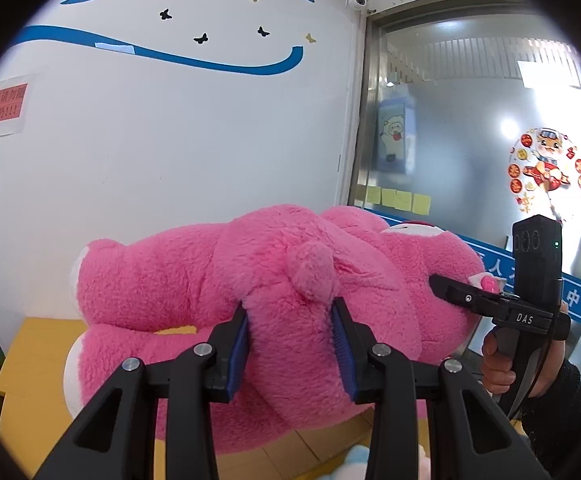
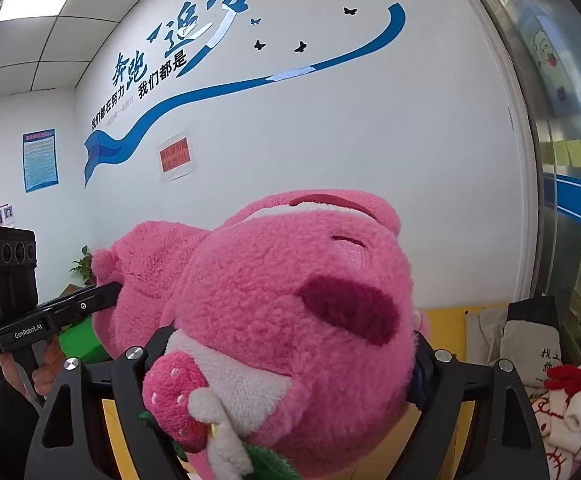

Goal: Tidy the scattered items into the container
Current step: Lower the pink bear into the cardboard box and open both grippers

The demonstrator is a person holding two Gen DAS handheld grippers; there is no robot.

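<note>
A: White wall (image 1: 194, 140), yellow worktop (image 1: 34, 344) below. Bear?
B: Pink plush bear (image 1: 274, 280) lifted sideways; left claw (image 1: 290, 344) clamped on rump, right claw (image 2: 290, 364) wide, gripping head.

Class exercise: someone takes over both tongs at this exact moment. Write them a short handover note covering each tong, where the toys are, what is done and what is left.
Left tongs: shut on the pink plush bear, pinching its lower body near the tail.
Right tongs: spread wide around the bear's head, fingers pressing into its sides.
The bear is carried between both, lying sideways above the yellow surface.
Other soft toys lie at the right wrist view's lower right.
Done: bear picked up. Left: put it into the container, which is not in view, then collect the rest.
</note>
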